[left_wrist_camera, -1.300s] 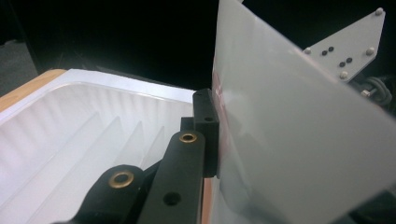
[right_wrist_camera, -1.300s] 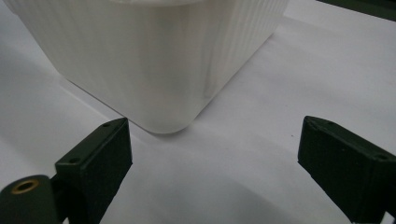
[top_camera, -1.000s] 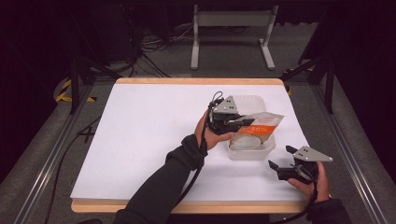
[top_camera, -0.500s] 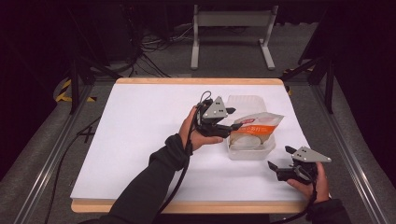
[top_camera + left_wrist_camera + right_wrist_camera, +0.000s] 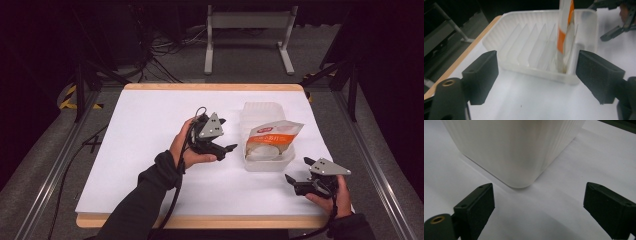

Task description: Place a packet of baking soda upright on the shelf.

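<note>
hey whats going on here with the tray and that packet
A person holds a tool in each hand at a white table. An orange-and-white packet stands in the end slot of a clear slotted tray. The left tool sits just beside the tray, open and empty, aimed at the packet's slot. The right tool waits open near the tray's near corner, touching nothing.

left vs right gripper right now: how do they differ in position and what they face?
The left gripper sits mid-table at the long side of the clear slotted tray; the right gripper sits near the table's front edge, off a tray corner. The left gripper view looks into the tray's slots and at the orange-and-white packet standing in one; the right gripper view faces the tray's outer corner. Both have open jaws, hold nothing, and stand apart from the tray.
</note>
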Action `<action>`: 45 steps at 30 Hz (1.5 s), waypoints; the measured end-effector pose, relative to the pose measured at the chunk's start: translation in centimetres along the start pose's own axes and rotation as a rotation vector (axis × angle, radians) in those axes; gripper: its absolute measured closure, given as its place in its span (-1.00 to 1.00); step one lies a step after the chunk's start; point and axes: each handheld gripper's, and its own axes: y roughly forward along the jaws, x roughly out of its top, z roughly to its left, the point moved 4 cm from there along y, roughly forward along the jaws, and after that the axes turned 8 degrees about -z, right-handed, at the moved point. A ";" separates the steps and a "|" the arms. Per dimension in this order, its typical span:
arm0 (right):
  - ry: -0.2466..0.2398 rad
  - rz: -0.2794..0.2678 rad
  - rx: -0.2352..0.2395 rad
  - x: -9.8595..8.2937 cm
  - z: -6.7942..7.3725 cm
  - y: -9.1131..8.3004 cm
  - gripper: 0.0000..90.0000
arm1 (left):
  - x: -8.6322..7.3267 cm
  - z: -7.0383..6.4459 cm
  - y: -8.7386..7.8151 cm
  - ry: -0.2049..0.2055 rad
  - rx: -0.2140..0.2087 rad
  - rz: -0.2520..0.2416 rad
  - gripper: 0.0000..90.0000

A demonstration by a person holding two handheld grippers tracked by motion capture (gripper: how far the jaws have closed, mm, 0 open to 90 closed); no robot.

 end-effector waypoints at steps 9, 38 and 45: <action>-0.027 0.008 0.001 0.1 0.4 0.0 -0.76 | -3.1 0.7 -2.3 -0.005 0.038 0.067 -0.71; -0.078 0.018 -0.030 0.5 0.8 -0.3 -0.76 | -14.0 2.0 -13.5 -0.146 0.186 0.065 -0.79; -0.092 0.023 -0.027 0.4 0.9 -0.2 -0.76 | -17.4 2.1 -16.4 -0.236 0.262 0.086 -0.83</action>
